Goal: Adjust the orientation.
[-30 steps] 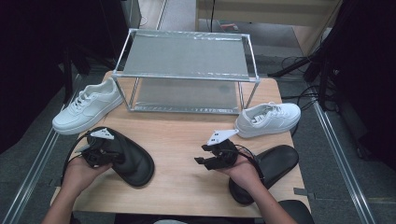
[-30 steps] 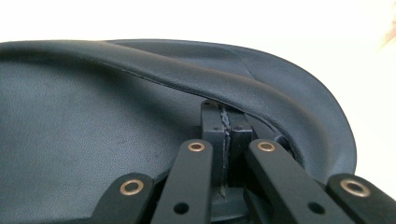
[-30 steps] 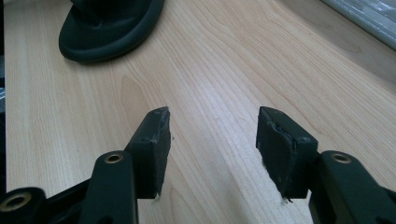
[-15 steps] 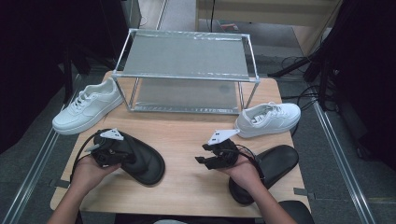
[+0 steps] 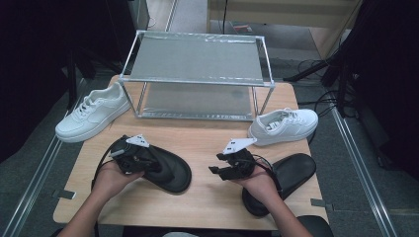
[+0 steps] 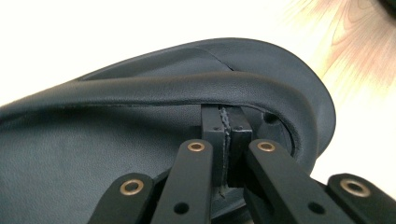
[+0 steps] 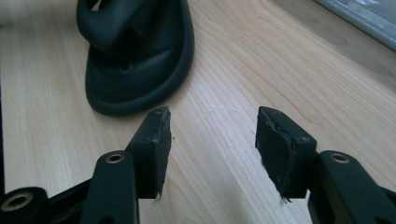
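The black slipper (image 5: 168, 170) lies on the wood table (image 5: 207, 207), at about 7 o'clock. The left hand-held gripper (image 5: 141, 158) is pinched tight on its strap (image 6: 187, 91). The right hand-held gripper (image 5: 217, 168) is open w/ nothing in it, near a 2nd black slipper (image 5: 286, 175) at 5 o'clock. No writing can be read. A white shoe (image 5: 94, 111) hangs over the table's 9 o'clock edge & another (image 5: 284, 126) sits at 3. The metal rack (image 5: 197, 61) is at 12. Bare wood lies btw the slippers.
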